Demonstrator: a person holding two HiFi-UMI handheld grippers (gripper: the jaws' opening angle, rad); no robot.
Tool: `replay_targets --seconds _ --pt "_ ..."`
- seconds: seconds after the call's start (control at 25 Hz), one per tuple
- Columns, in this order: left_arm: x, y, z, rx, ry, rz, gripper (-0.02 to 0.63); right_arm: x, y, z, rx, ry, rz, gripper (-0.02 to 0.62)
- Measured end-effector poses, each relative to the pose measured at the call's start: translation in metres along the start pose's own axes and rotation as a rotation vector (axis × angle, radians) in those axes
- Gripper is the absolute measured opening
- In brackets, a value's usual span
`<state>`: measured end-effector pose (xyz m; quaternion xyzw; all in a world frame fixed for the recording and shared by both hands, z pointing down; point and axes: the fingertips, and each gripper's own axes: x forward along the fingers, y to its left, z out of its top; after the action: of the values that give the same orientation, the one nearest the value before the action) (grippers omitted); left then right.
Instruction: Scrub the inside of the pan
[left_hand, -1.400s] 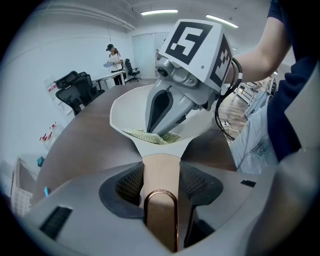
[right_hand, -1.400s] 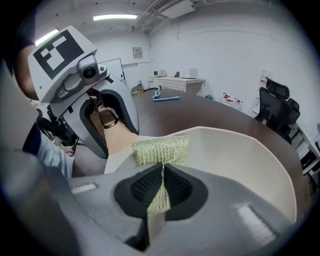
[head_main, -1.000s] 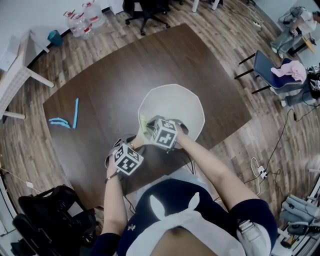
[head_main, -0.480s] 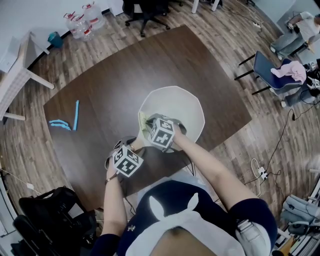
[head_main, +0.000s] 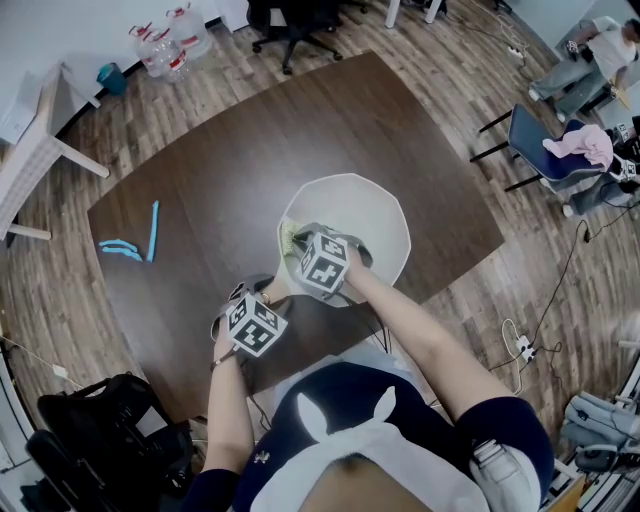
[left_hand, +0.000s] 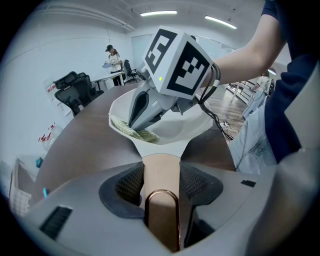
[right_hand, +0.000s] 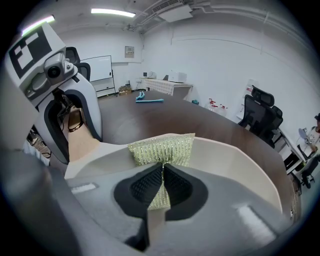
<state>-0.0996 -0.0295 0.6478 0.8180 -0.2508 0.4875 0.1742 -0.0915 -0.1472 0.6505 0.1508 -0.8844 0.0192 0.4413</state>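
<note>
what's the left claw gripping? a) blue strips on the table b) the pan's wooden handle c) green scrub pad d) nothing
b: the left gripper view shows the left claw clamped on both sides of the wooden handle; the green scrub pad is in the right claw.

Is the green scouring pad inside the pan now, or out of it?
Inside. The right gripper is shut on the scouring pad, which lies against the inner wall of the pan in both gripper views.

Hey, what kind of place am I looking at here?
Likely an office or meeting room: a large dark table, black swivel office chairs, and a whiteboard on the far wall.
</note>
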Motion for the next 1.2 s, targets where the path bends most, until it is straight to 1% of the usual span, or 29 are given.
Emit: replay_targets --seconds 0.48,0.92,1.2 --pt "0.000 0.000 -0.002 0.002 -0.002 -0.003 0.225 0.005 -0.024 0.003 0.025 -0.013 -0.062 0.011" --pt "-0.002 0.000 -0.001 0.002 0.001 -0.007 0.225 0.004 -0.044 0.006 0.034 -0.018 -0.089 0.011" --pt "-0.001 0.000 -0.003 0.013 0.007 -0.011 0.224 0.004 -0.062 0.005 0.056 -0.014 -0.149 0.011"
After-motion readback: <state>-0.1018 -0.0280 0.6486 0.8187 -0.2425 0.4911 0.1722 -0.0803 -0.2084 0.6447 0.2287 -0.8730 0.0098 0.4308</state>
